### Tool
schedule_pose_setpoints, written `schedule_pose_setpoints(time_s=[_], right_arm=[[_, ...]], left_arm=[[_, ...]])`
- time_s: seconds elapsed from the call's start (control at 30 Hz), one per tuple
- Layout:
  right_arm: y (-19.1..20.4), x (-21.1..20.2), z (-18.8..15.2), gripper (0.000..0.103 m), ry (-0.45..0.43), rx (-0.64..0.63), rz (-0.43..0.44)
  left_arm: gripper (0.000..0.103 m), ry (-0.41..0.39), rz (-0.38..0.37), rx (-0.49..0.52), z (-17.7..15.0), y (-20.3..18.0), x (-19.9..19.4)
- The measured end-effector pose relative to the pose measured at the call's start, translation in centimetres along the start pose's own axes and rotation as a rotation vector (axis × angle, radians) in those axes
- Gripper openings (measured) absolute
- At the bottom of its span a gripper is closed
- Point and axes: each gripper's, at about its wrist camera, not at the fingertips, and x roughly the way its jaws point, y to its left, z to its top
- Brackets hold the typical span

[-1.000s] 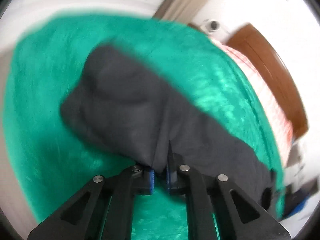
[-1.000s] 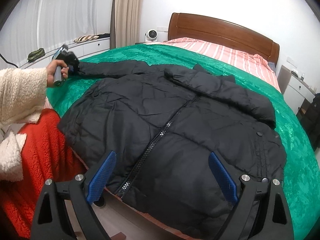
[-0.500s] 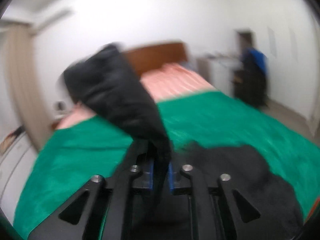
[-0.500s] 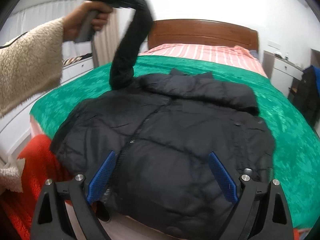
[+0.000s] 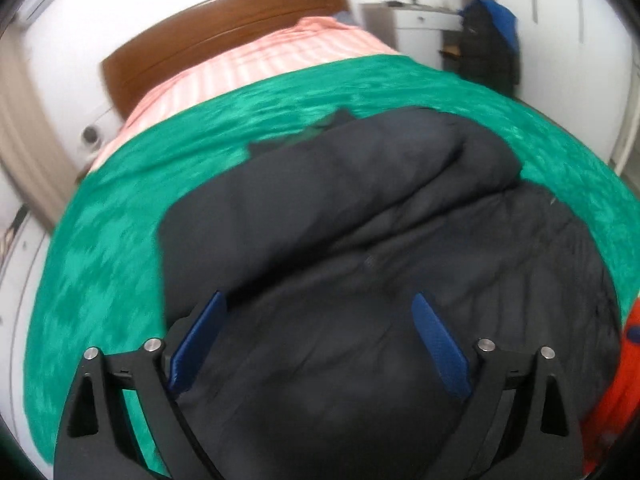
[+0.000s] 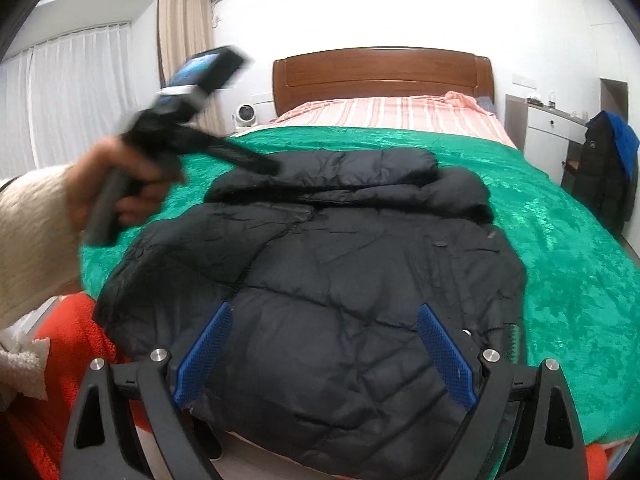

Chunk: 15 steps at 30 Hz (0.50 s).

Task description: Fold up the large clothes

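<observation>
A black puffer jacket [image 6: 360,264] lies front up on the green bedspread [image 6: 560,248], its hem at the near bed edge. One sleeve [image 6: 332,176] lies folded across the chest below the collar. It also shows in the left wrist view [image 5: 380,240]. My left gripper [image 5: 318,340] is open and empty, above the jacket's left side; in the right wrist view it is blurred in the hand [image 6: 192,120]. My right gripper [image 6: 322,350] is open and empty, over the jacket's hem.
The bed has a wooden headboard [image 6: 380,76] and a pink striped sheet [image 6: 392,114]. A white dresser [image 6: 548,132] and a chair with dark clothes [image 6: 608,168] stand at the right. Orange-red fabric [image 6: 68,352] lies at the near left.
My left gripper swung the sleeve up and over onto the jacket's chest, then opened and let it go. My right gripper stayed open near the hem.
</observation>
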Motion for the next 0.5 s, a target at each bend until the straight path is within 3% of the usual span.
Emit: schedule_pose_setpoints(time_s=[0.17,0.3,0.5], right_arm=[[1.3,0.1,-0.4,0.093,-0.005,-0.059,0.019],[1.5,0.3,-0.5,0.093,-0.004,-0.073,0.026],[1.3,0.1,-0.6,0.093,-0.005,-0.07,0.012]], left_arm=[[0.096,0.014,0.092,-0.137,-4.4,4.2,-2.4],[0.096,0.036,0.052,-0.254,-7.8,4.4,-3.5],[0.096,0.033,0.023,-0.268,-7.9,2.4,-3.1]])
